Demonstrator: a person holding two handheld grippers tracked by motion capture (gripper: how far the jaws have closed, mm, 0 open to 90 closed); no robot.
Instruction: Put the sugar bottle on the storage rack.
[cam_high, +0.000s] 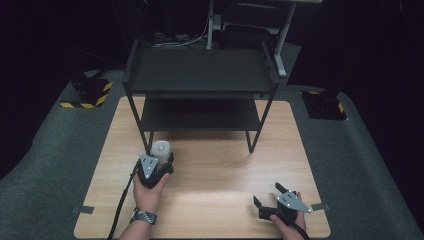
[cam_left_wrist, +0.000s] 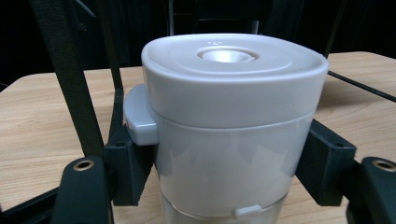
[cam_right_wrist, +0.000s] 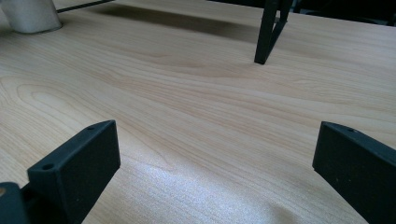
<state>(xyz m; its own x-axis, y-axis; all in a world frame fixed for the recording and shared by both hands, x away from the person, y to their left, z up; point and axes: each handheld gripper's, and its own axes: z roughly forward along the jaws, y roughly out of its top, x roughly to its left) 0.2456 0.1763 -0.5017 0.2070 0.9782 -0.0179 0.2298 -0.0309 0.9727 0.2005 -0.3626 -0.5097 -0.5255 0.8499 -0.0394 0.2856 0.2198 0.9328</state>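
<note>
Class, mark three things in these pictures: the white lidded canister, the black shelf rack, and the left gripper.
white lidded canister (cam_left_wrist: 233, 88), left gripper view, side of its lid.
black shelf rack (cam_high: 200, 70), high view, top shelf surface.
left gripper (cam_high: 161, 159), high view, between its jaws at the canister.

No readable txt, labels, brand names or nos. anywhere. White lidded canister (cam_left_wrist: 232, 121) btwn the left tool's (cam_high: 154, 162) jaws: lid has tiny raised marks nr its centre knob, too small to read. Yellow-black hazard stripes on a floor block (cam_high: 91, 93) far beyond that tool, no wording.
</note>
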